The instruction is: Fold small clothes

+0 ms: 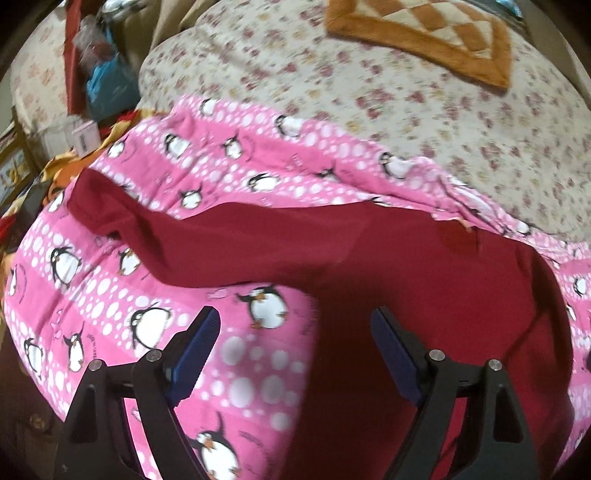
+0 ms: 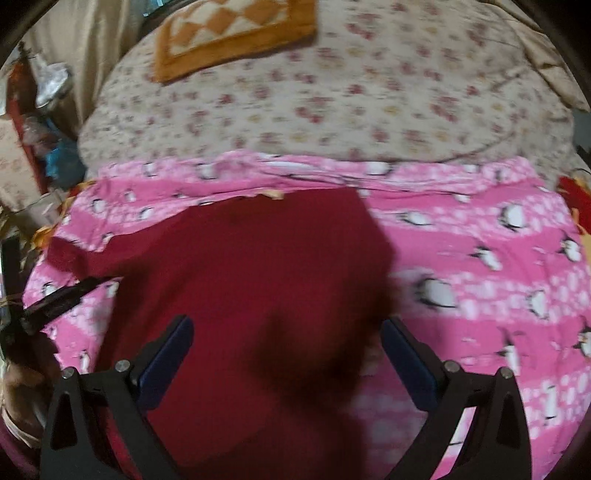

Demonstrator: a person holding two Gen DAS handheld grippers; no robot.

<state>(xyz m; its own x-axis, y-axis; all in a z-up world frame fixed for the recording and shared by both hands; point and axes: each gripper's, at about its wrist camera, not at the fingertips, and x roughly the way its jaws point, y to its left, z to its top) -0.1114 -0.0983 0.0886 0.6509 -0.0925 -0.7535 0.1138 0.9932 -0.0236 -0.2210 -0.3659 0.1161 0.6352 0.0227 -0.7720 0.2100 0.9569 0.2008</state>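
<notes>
Beyond my work lies a cream floral quilt (image 2: 332, 103) with an orange-bordered checked mat (image 2: 229, 33) on its far part; clutter, including a blue bag (image 1: 107, 81), sits off the bed's left side, too blurred to name further. Nothing lies on the garment or between my grippers and it. The dark red garment (image 1: 369, 258) is spread on the pink penguin blanket (image 1: 221, 158), one sleeve stretched out flat to the left, the body reaching toward me; its far edge lies near the blanket's border with the quilt. The cloth looks plain, soft and matte, lightly creased at the sleeve; the blanket is fleecy with white dots. My left gripper (image 1: 295, 325) hangs above the sleeve's near edge with jaws wide and nothing in them. My right gripper (image 2: 288, 332) hovers over the body, jaws likewise wide and empty, blue pads showing.
</notes>
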